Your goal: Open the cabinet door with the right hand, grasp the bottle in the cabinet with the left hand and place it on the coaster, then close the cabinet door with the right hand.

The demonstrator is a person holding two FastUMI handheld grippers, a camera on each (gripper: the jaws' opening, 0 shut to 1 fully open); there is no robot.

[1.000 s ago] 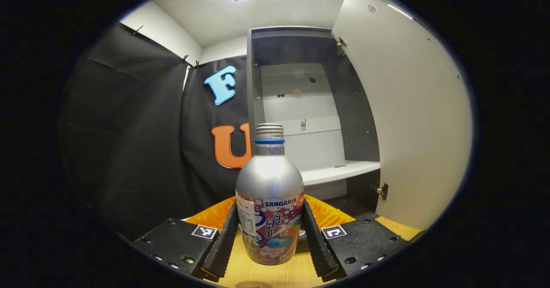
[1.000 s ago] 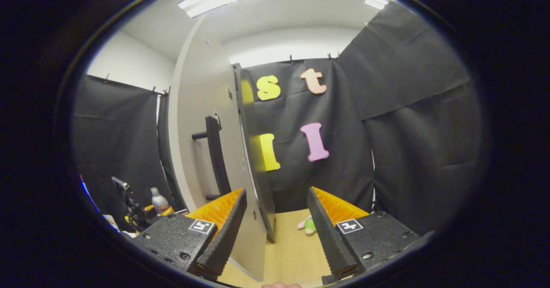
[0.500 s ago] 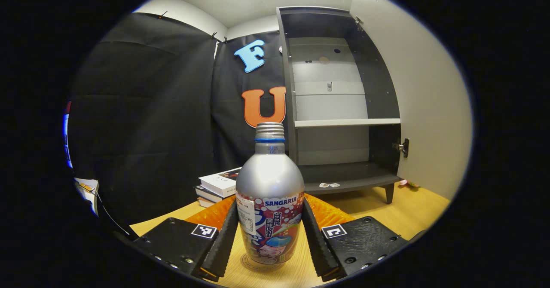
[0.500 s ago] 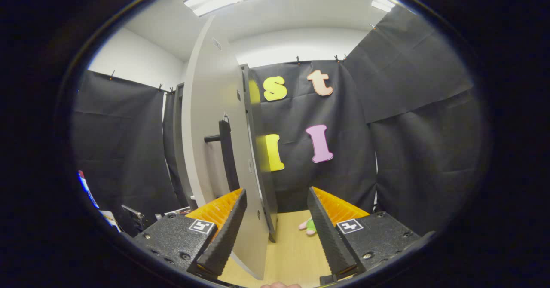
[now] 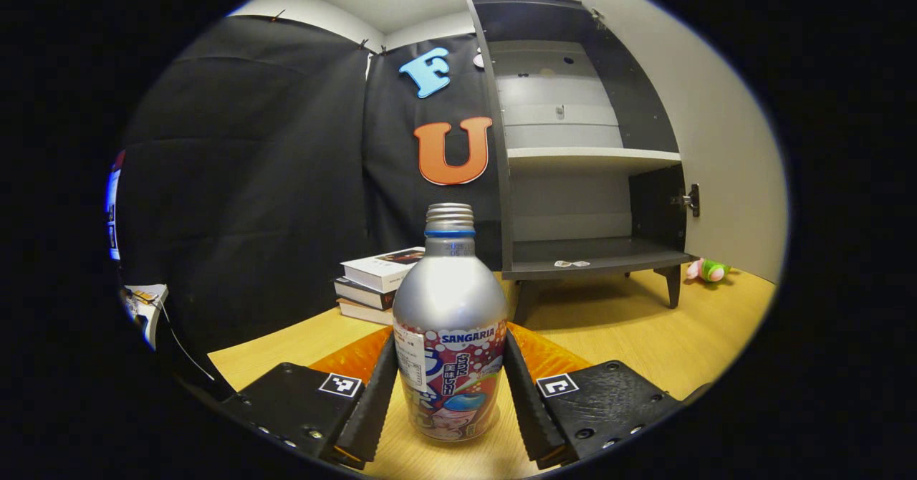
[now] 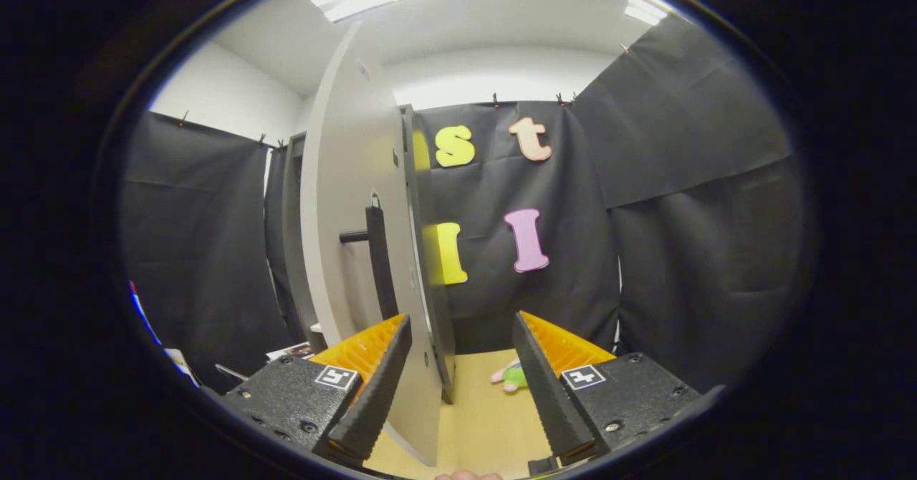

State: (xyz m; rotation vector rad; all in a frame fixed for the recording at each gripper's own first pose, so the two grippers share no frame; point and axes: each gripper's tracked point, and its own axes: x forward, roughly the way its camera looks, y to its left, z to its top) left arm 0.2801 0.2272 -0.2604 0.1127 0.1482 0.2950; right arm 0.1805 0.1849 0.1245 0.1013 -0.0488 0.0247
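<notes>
The left gripper is clamped on the bottle, both fingers pressed against its labelled sides. Over the last second the view has pulled back and down from the cabinet: a second ago the bottle was close in front of the cabinet's shelf; now it stands low over the tabletop, well in front of the cabinet, with a stack of books behind it, left of the cabinet. Half a second ago a round coaster showed under the bottle's base; now the base hides that spot, so the bottle is probably on or just above the coaster. Release looks like the next step.

The right gripper has its fingers apart, holding nothing, astride the open door's free edge; the handle sits beyond. The door has barely moved, so closing remains.
</notes>
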